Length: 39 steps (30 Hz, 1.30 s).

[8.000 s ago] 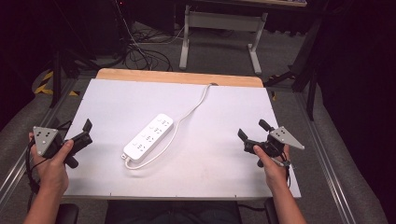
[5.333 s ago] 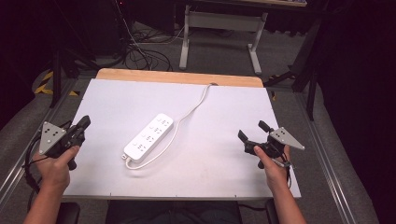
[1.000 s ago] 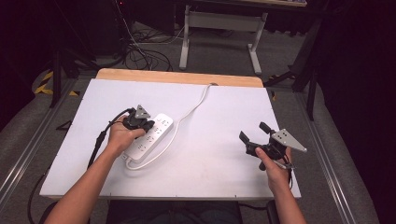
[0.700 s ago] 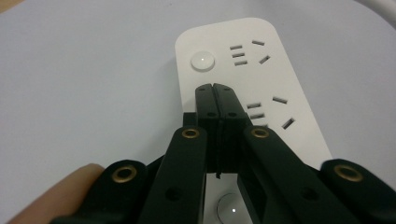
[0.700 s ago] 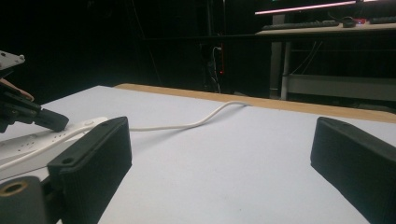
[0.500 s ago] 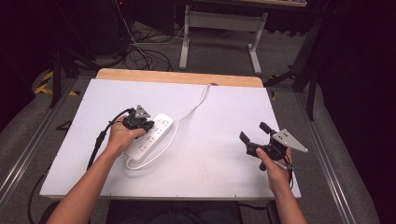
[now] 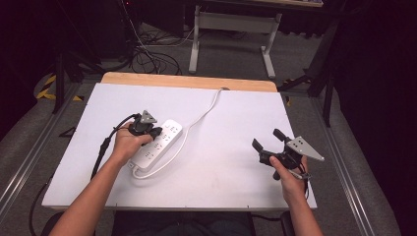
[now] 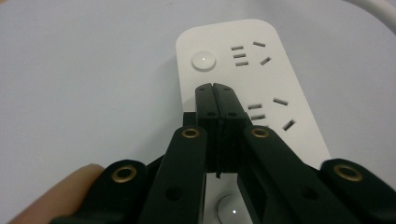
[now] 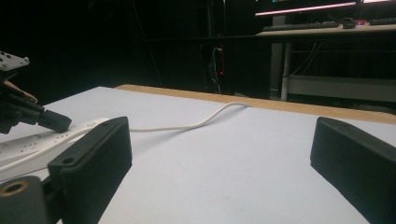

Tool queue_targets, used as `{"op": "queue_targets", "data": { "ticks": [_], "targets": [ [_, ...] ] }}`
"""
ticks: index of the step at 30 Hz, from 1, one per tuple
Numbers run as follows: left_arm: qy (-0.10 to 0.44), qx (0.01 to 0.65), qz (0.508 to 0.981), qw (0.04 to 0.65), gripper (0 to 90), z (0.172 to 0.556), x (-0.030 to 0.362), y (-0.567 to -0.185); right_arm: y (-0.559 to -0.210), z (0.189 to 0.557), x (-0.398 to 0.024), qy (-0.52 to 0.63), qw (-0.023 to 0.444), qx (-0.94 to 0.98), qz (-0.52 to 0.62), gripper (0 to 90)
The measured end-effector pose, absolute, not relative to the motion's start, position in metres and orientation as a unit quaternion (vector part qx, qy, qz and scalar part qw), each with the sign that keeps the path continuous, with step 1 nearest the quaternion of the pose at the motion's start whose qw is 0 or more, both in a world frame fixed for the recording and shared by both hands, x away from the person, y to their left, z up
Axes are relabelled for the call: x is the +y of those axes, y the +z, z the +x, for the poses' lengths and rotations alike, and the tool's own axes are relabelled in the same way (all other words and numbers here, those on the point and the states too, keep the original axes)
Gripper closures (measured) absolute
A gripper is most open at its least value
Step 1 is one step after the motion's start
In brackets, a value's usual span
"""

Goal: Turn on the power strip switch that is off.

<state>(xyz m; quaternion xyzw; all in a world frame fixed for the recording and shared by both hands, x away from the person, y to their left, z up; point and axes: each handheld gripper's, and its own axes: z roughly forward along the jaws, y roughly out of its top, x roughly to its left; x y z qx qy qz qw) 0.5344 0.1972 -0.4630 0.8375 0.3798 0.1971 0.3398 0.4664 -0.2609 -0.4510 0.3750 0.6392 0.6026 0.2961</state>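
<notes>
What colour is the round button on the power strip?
White, like the power strip itself; the round button shows best in the left gripper view.

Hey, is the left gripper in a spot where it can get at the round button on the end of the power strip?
Probably yes. The left gripper, jaws shut, hangs over the power strip with its tip just short of the round button, and nothing lies between them.

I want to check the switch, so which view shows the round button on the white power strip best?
The left gripper view: the round button sits large just past the shut left gripper on the white plastic power strip. The high view shows the strip small, button indistinct; the right gripper view shows it edge-on.
</notes>
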Motion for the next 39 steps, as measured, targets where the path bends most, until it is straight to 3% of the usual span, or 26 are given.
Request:
{"op": "queue_targets", "data": {
  "ticks": [30,39],
  "targets": [
    [0.202,0.383,0.835,0.339,90.0,0.5348,0.1947,-0.4631,-0.4508,0.4656,-0.2581,0.603,0.294,0.642,0.372,6.0],
    [0.233,0.373,0.836,0.327,90.0,0.5281,0.1881,-0.4631,-0.4511,0.4658,-0.2604,0.604,0.293,0.639,0.375,6.0]
  ]
}}
